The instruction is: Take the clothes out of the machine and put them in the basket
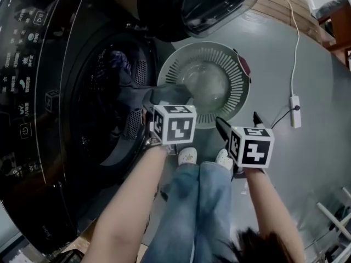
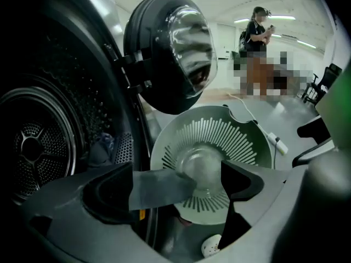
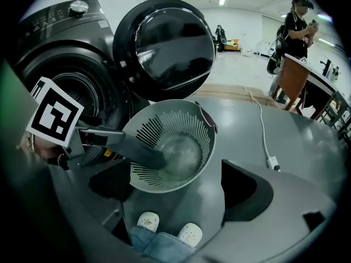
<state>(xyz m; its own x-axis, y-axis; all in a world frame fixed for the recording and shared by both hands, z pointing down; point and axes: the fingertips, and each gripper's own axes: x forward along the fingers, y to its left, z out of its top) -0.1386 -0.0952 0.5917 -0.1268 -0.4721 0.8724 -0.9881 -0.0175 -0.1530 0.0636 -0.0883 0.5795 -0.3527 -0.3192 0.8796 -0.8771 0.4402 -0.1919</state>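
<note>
A round grey-green slotted basket (image 1: 237, 75) (image 2: 253, 141) (image 3: 204, 133) stands on the floor in front of the dark washing machine (image 1: 49, 92). A dark grey cloth (image 1: 164, 95) (image 2: 162, 186) (image 3: 140, 153) stretches from the drum opening over the basket's rim. It lies against one jaw of my left gripper (image 1: 167, 106) (image 2: 181, 193), whose jaws stand wide apart and do not press on it. More dark and bluish clothes (image 1: 118, 63) (image 2: 101, 144) lie inside the drum. My right gripper (image 1: 239, 122) (image 3: 175, 171) hovers open beside the basket with nothing between its jaws.
The machine's round door (image 1: 197, 4) (image 3: 164, 48) stands open above the basket. A white power strip (image 1: 295, 111) with its cable lies on the floor at the right. My slippered feet (image 1: 187, 156) are just below the basket. A person (image 3: 296, 26) stands far back.
</note>
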